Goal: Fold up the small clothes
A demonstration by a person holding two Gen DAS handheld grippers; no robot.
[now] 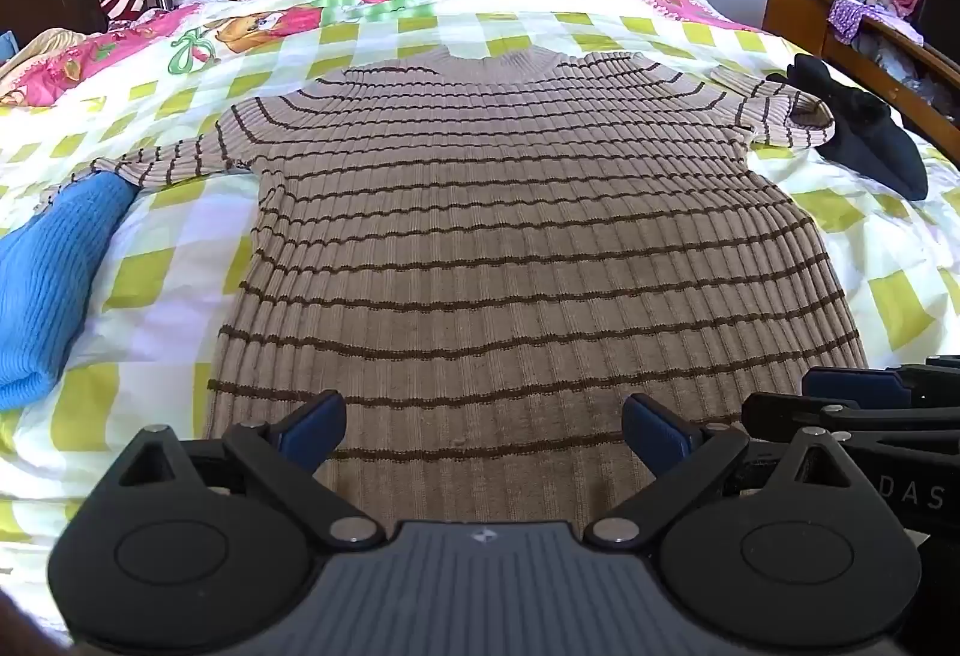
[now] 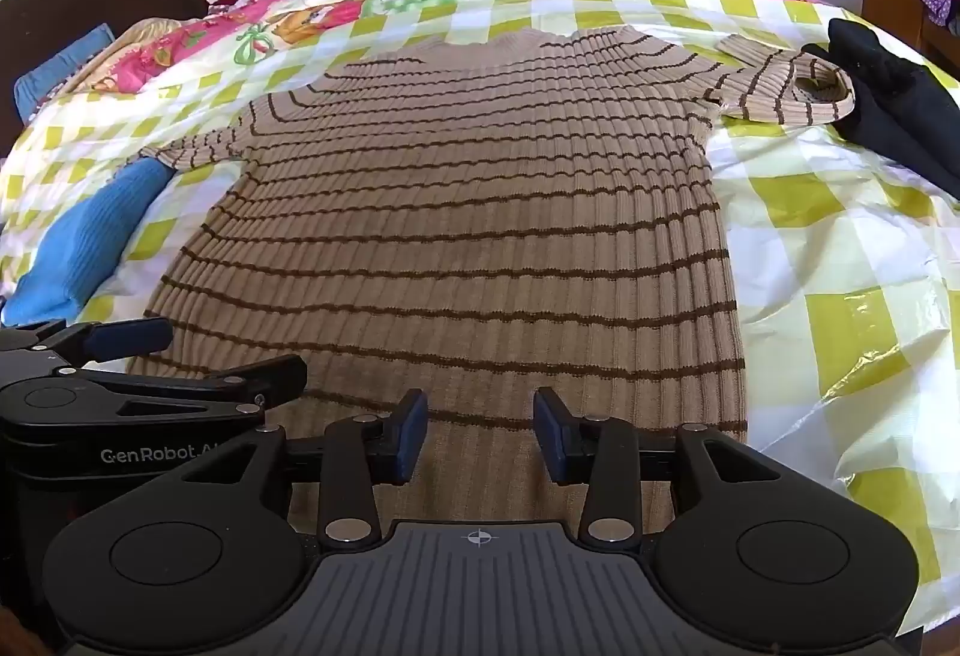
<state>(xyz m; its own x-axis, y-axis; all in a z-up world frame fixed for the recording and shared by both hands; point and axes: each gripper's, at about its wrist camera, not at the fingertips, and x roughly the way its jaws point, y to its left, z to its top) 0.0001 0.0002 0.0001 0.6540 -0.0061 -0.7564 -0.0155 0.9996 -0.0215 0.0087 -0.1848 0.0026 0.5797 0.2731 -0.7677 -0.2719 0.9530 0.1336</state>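
A tan ribbed sweater with thin brown stripes [image 1: 510, 212] [image 2: 480, 212] lies spread flat on the bed, collar at the far end, hem nearest me. Its left sleeve reaches out sideways; its right sleeve [image 1: 780, 110] [image 2: 792, 86] is bunched against a black garment. My left gripper [image 1: 483, 431] hovers over the hem with its jaws wide open and nothing between them. My right gripper [image 2: 480, 434] stands beside it over the same hem, jaws apart and empty. Each gripper shows at the edge of the other's view.
A blue knit garment [image 1: 48, 272] [image 2: 84, 236] lies left of the sweater, a black garment [image 1: 864, 134] [image 2: 900, 92] to the right. The bedspread [image 1: 198, 248] is green-and-white checked with pink cartoon prints. Wooden wardrobes, a door and a side cabinet stand beyond.
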